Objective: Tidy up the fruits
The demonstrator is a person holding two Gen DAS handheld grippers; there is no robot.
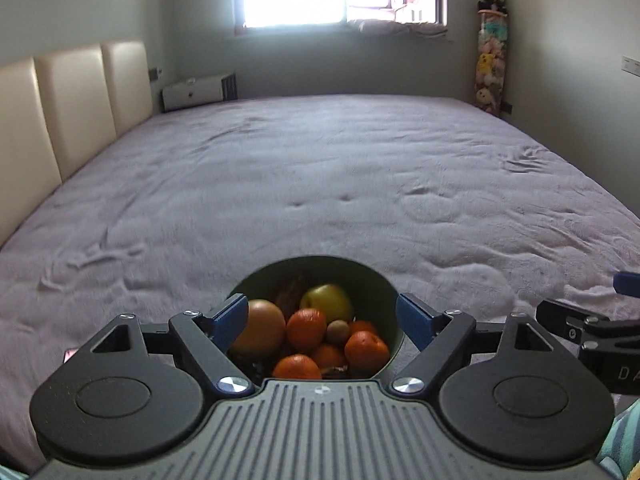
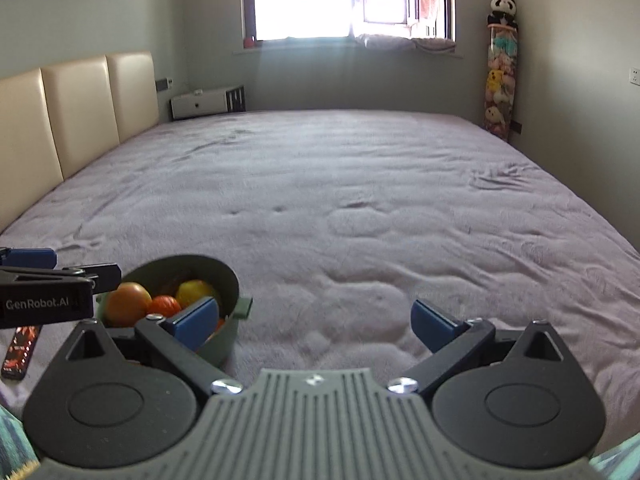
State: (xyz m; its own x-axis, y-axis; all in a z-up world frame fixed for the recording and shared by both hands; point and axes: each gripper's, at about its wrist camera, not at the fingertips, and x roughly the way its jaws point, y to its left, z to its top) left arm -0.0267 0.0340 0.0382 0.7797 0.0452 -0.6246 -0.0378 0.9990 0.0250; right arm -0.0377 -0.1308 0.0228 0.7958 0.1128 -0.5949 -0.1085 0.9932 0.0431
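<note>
A dark green bowl sits on the bed at the near edge, straight in front of my left gripper. It holds a large orange fruit, a yellow-green apple, several tangerines and a small brown kiwi. The left gripper is open, its blue pads spread to either side of the bowl with nothing gripped. In the right wrist view the bowl lies at the lower left. My right gripper is open over bare sheet to the right of it.
The purple bed sheet stretches far ahead. A cream headboard runs along the left. A white nightstand and a window lie beyond, with a plush toy column at the far right. A dark red packet lies left of the bowl.
</note>
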